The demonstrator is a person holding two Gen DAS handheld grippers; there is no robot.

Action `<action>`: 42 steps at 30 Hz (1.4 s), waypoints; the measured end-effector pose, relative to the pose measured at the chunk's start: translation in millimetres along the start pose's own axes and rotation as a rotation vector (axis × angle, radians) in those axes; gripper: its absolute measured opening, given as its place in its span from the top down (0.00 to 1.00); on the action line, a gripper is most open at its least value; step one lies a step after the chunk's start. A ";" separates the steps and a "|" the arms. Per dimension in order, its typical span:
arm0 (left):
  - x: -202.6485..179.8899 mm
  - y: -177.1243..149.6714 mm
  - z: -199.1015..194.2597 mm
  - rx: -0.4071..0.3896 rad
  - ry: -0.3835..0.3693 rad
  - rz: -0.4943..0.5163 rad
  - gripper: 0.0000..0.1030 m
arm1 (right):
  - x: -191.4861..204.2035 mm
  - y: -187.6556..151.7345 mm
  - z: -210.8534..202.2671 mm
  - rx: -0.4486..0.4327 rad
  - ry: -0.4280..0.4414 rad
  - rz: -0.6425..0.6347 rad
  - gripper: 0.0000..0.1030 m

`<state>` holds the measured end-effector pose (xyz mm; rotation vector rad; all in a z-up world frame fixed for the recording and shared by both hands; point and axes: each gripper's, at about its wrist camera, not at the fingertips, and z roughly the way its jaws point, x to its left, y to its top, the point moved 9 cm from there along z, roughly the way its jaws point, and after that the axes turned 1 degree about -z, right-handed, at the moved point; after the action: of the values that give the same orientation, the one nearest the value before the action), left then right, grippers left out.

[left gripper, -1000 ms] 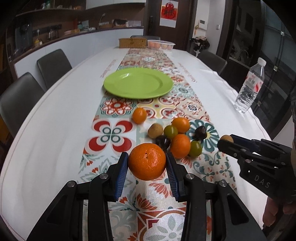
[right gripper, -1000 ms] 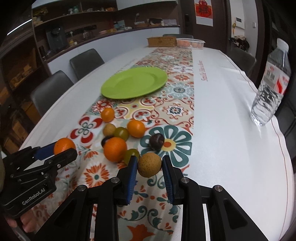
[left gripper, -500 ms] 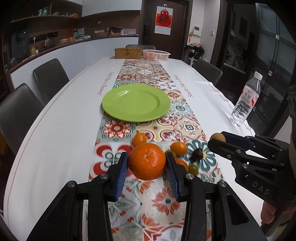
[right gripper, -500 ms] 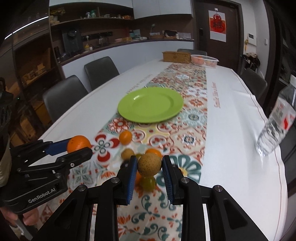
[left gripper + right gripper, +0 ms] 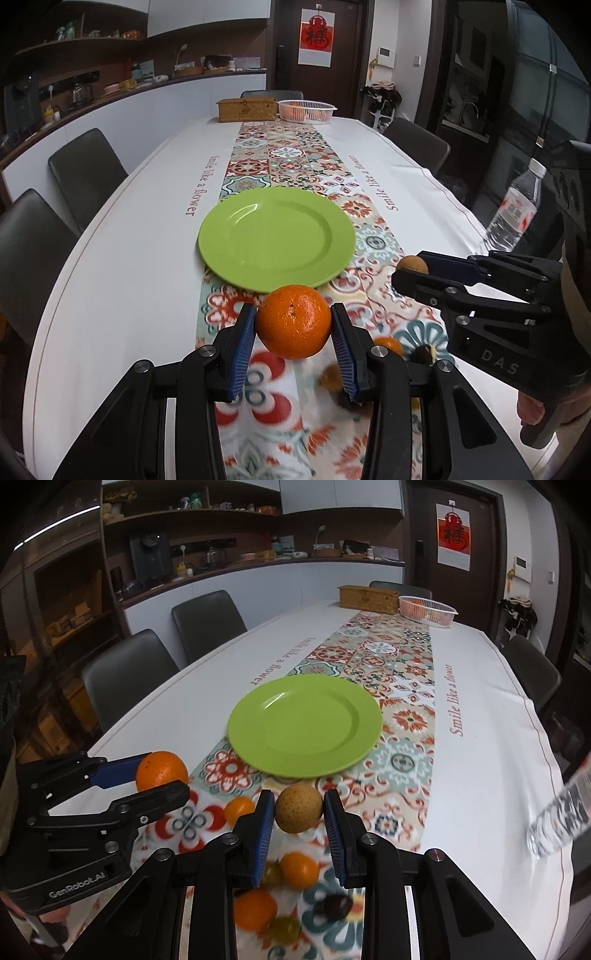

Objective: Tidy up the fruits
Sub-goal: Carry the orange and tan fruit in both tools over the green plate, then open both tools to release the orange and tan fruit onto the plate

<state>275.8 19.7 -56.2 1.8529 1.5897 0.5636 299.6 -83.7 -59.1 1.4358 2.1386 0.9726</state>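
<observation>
Fruits (image 5: 297,869) on patterned runner (image 5: 291,162); white table (image 5: 122,280); dining room

Black tools (image 5: 293,345), ribbed blue pads (image 5: 242,350)

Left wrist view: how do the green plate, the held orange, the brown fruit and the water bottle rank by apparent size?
1. Green plate
2. Orange, near the lens, so magnified
3. Water bottle, partly hidden, so unsure
4. Brown fruit

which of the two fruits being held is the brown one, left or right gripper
The small round tan-brown fruit sits in the right gripper. The left gripper holds a bigger, bright orange mandarin with glossy dimpled peel; the brown one looks dull.
</observation>
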 end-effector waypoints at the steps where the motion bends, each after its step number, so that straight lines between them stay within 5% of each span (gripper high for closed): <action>1: 2.7 4.7 5.9 0.003 -0.005 0.002 0.61 | -1.3 4.0 6.6 0.005 0.001 -0.004 0.72; 27: 38.6 38.1 116.2 0.113 -0.045 -0.032 0.61 | -24.5 46.3 127.5 0.141 0.049 -0.002 0.72; 29: 38.2 38.7 116.6 0.109 -0.043 -0.023 0.60 | -25.3 46.4 131.0 0.145 0.051 0.003 0.72; 32: 38.3 42.7 108.8 0.073 -0.015 -0.001 0.45 | -29.3 45.9 131.5 0.148 0.046 0.024 0.68; 42: 22.3 45.2 51.7 -0.035 0.059 0.087 0.45 | -40.2 43.0 76.2 0.047 -0.018 0.022 0.63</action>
<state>347.1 28.6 -63.3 1.9027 1.5323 0.6860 393.1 -85.1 -82.5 1.4877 2.1503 0.9189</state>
